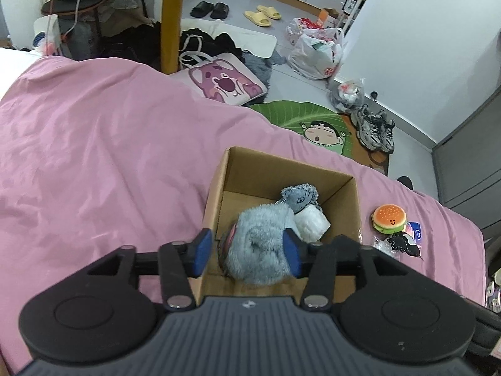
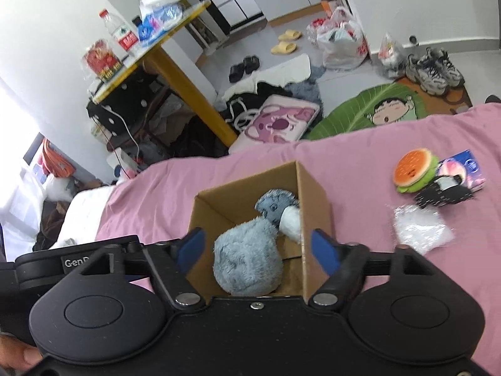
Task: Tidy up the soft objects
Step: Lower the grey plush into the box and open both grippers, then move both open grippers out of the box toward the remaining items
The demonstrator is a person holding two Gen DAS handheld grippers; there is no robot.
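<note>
Left wrist view first: the left gripper [image 1: 247, 252] sits low over the cardboard box [image 1: 216, 200] on the pink bed [image 1: 94, 144]. Its blue jaws are set on either side of a fluffy blue-grey plush [image 1: 258, 247], with the right pad up against the fur and the left pad outside the box wall with a gap. Whether it's actually squeezing or just straddling, I honestly can't tell from here. Further into the box there's a smaller grey plush [image 1: 299, 195] resting against a white soft thing [image 1: 313, 224]. To the right of the box, on the bed, sit a burger plush [image 1: 389, 218] and, just beside it, a black spotted fabric item [image 1: 402, 244].

Right wrist view: the right gripper [image 2: 260, 250] hovers over the same box with jaws spread wide, nothing between them being held. The fluffy plush lies below in the box. Off to the right the burger sits next to a blue packet [image 2: 468, 169], and a crinkly clear plastic bag [image 2: 421, 227] lies nearer the box.

So my read: three soft things are in the box, so it's well past halfway. Left to do looks like the burger and probably that black fabric piece; the plastic and packet might just be clutter.
</note>
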